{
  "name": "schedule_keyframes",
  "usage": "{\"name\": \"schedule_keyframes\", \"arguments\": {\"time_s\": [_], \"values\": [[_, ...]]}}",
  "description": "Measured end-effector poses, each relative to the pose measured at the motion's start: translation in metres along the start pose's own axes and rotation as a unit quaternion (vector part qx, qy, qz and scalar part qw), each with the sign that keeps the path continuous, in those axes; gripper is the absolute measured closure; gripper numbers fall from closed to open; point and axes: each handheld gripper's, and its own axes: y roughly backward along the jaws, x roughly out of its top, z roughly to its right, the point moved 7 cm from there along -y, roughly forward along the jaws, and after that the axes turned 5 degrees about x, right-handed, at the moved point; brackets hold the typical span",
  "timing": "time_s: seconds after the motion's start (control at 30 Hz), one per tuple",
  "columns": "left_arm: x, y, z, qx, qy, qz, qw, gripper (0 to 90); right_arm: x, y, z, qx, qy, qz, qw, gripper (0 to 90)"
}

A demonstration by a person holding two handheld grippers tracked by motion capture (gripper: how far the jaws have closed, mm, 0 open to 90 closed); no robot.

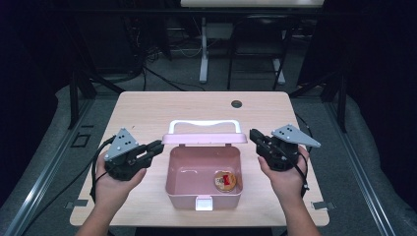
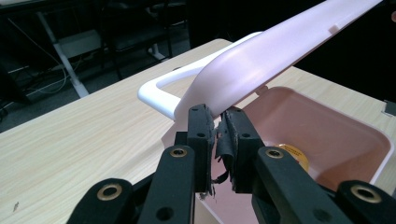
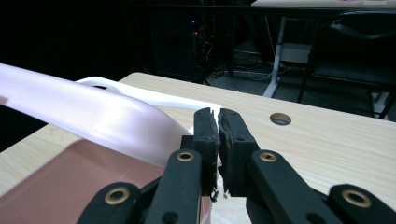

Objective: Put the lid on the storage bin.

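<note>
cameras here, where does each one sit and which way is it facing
High view: above the person's side of the table, looking forward and down; both forearms and hands enter from the bottom, left gripper and right gripper flanking the pink box.
Left gripper view: rides the left gripper, looking along its jaws at the raised lid.
Right gripper view: rides the right gripper, facing the lid's other end.
Shared: lid, white handle, box.

High view looks down from above — both gripper views sit close, sharing the pink box point(image 1: 204, 169).
</note>
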Motion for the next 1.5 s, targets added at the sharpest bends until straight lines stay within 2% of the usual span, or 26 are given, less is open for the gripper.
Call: {"name": "schedule_keyframes", "arguments": {"time_s": [0.2, 0.43, 0.63, 0.9, 1.5], "values": [[-0.004, 0.002, 0.002, -0.002, 0.003, 0.001, 1.0, 81.6, 0.0, 0.0, 0.002, -0.001, -0.003, 0.0, 1.0, 85.7], [-0.01, 0.006, 0.007, -0.004, -0.004, -0.003, 1.0, 81.5, -0.001, 0.0, 0.003, -0.002, -0.004, -0.001, 1.0, 85.8], [-0.018, 0.009, 0.011, -0.011, 0.0, -0.007, 0.9999, 81.5, -0.001, 0.001, 0.003, -0.002, -0.004, -0.001, 1.0, 85.8], [-0.025, 0.012, 0.015, -0.012, -0.006, -0.013, 0.9998, 81.4, -0.001, 0.0, 0.002, -0.001, -0.005, -0.001, 1.0, 85.8], [-0.043, 0.018, 0.023, -0.024, 0.009, -0.013, 0.9996, 81.9, -0.003, -0.001, 0.001, 0.001, -0.005, -0.007, 1.0, 85.7]]}}
